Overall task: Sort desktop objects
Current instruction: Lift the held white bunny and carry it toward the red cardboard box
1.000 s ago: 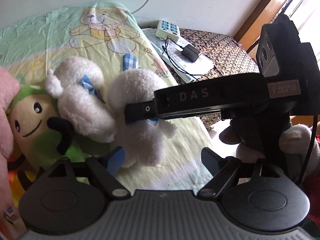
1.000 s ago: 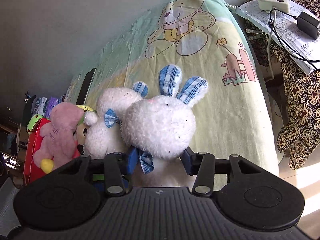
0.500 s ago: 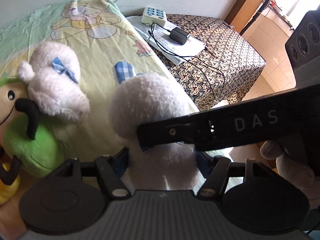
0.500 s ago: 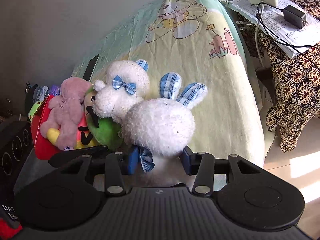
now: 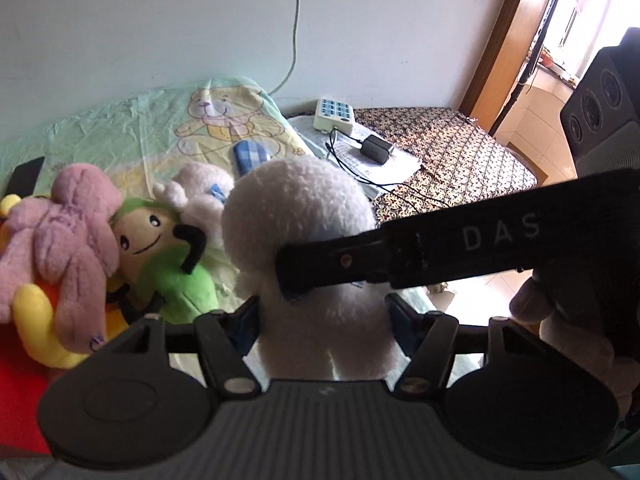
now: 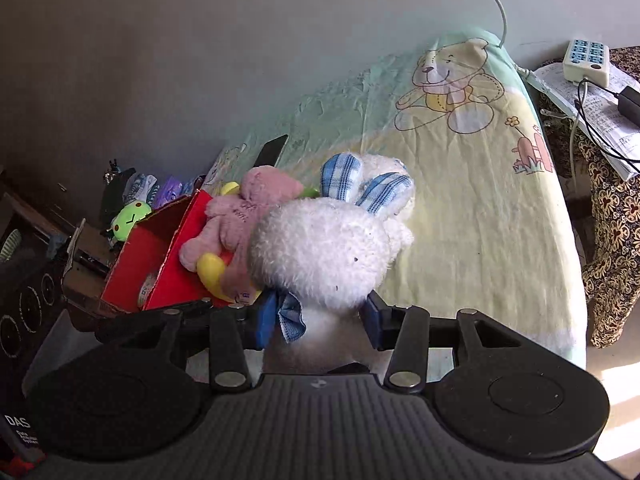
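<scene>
A white rabbit plush (image 5: 304,224) with blue checked ears hangs above the bed, held from two sides. My left gripper (image 5: 325,316) is shut on its lower body. My right gripper (image 6: 318,320) is shut on its neck, just under the head (image 6: 324,252) and beside its blue bow. One of the right gripper's fingers (image 5: 400,252) crosses in front of the rabbit in the left wrist view. A pink plush (image 6: 244,216) leans on the rim of a red box (image 6: 148,264) just left of the rabbit.
A green-bodied doll (image 5: 160,248) and a small white bear plush (image 5: 200,196) lie on the bear-print sheet (image 6: 460,184). A power strip (image 5: 334,114), adapter and papers sit on the patterned cloth (image 5: 448,152) to the right. A green frog toy (image 6: 128,220) is behind the box.
My left gripper has closed in around the rabbit's body. Both grippers have lifted the rabbit off the sheet and carried it left toward the red box.
</scene>
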Tool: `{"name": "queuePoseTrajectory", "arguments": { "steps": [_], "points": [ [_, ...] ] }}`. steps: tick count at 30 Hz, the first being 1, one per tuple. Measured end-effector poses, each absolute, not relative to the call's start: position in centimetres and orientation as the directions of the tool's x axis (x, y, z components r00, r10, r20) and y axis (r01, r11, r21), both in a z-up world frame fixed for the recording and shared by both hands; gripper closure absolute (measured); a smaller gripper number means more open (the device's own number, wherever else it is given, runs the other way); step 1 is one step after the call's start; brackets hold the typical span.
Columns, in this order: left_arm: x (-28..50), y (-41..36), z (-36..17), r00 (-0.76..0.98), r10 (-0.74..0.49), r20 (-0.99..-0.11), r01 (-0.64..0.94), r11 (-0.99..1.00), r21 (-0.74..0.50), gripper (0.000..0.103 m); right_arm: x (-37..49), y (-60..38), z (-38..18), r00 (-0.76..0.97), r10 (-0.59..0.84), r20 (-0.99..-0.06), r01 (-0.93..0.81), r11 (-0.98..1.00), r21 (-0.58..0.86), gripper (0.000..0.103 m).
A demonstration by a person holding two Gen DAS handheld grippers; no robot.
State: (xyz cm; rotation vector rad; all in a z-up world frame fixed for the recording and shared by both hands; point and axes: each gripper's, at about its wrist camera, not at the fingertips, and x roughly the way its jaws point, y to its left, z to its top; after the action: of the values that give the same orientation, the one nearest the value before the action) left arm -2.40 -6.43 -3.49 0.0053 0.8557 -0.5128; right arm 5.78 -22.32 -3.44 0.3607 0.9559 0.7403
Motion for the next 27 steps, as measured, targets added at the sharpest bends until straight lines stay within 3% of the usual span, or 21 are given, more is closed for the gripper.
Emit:
{"name": "queuePoseTrajectory", "arguments": {
  "steps": [6, 15, 23, 27],
  "points": [
    [-4.0, -1.3, -0.3, 0.638, -0.414, -0.649, 0.410, 0.896, -0.169, 0.036, 4.0, -17.8, -0.6, 0.416, 0.741, -0.527, -0.494, 0.671, 0.553, 0.055],
    [-4.4, 9.7, 1.8, 0.723, -0.361, -0.590, 0.340, 0.928, -0.151, 0.036, 2.7, -6.8, 1.1, 0.394, 0.781, -0.484, -0.552, 0.622, 0.555, 0.054],
    [-3.4, 18.5, 1.3, 0.738, -0.340, -0.583, 0.299, 0.939, -0.169, 0.036, 1.6, 1.6, 1.4, 0.398, 0.766, -0.505, -0.568, 0.638, 0.520, 0.054],
    [-1.7, 22.3, -0.1, 0.710, -0.350, -0.611, 0.288, 0.936, -0.203, 0.035, 2.0, 4.8, 0.5, 0.409, 0.712, -0.571, -0.534, 0.694, 0.483, 0.054]
  ]
}}
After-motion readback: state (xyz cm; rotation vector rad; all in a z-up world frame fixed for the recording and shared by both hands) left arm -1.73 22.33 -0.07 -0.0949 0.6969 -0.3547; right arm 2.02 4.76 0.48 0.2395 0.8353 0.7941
